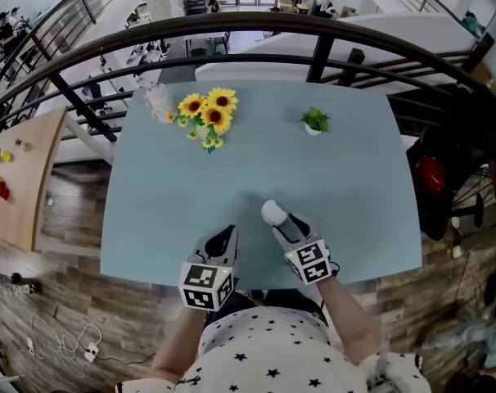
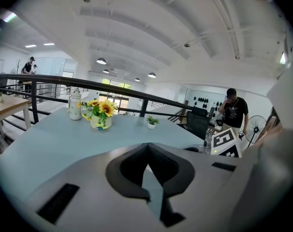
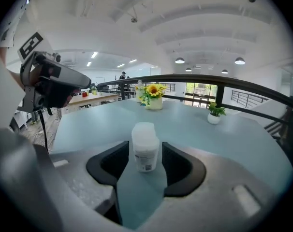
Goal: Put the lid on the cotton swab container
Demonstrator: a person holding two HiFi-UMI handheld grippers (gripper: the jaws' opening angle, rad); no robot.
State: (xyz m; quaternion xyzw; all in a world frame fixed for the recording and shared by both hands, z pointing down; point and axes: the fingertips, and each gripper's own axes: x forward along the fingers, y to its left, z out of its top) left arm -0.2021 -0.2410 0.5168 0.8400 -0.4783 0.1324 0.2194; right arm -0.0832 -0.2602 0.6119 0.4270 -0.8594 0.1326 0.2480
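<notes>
A small white cotton swab container (image 3: 145, 151) with a white lid on top stands upright between the jaws of my right gripper (image 3: 145, 159). The black pads sit against its two sides. In the head view the container (image 1: 272, 212) shows at the tip of the right gripper (image 1: 281, 222), near the front of the pale blue table (image 1: 346, 187). My left gripper (image 1: 223, 241) hangs beside it over the table's front edge. In the left gripper view, the left gripper (image 2: 147, 154) has its jaws closed together, with nothing between them.
At the far side of the table stand a vase of sunflowers (image 1: 205, 115), a pale jar (image 1: 157, 101) and a small potted plant (image 1: 314, 121). A dark railing (image 1: 256, 24) runs behind the table. A person in black (image 2: 232, 112) stands off to the right.
</notes>
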